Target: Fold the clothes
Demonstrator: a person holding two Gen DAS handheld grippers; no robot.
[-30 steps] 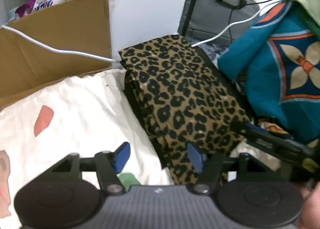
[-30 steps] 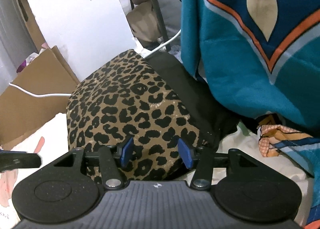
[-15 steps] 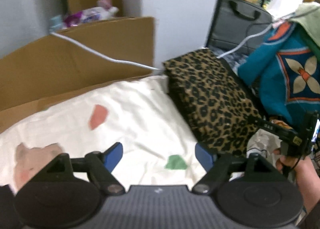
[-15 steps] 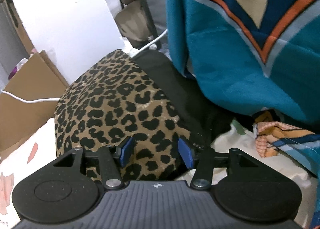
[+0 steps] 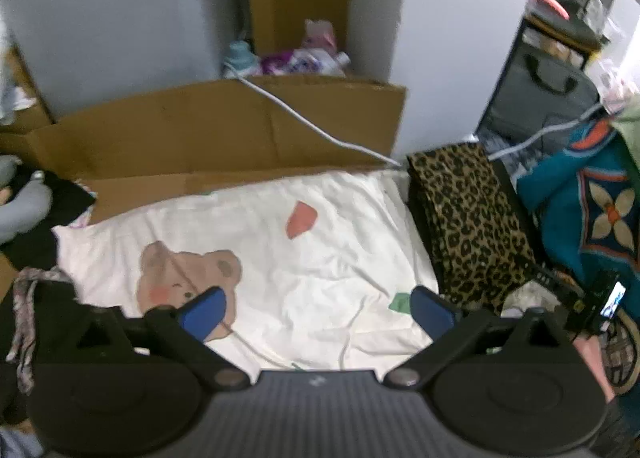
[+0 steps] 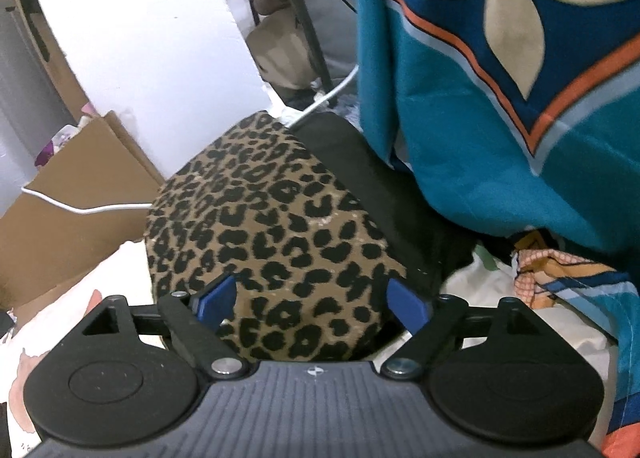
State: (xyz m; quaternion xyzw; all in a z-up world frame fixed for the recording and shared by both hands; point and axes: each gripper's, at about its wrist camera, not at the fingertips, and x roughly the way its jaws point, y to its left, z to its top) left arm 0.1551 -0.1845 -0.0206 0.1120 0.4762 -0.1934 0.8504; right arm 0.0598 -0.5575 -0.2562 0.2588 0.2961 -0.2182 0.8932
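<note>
The folded leopard-print garment [image 5: 468, 218] served as the landmark: it lay along the right edge of a white sheet [image 5: 280, 250] printed with a bear, its far end near a cardboard box [image 5: 224, 126] and a white cable [image 5: 312, 124]. A black garment [image 6: 360, 162] lay just beside it on its right, and beyond that hung a teal patterned cloth [image 6: 500, 118].

The left hand-held gripper [image 5: 316, 312] hovered over the sheet, left of the leopard-print garment, its blue pads spread wide and grasping nothing. The right hand-held gripper [image 6: 310, 300] was at the near end of the leopard-print garment, jaws released and spread to either side of the fold; whether the pads touched the fabric could not be told.
</note>
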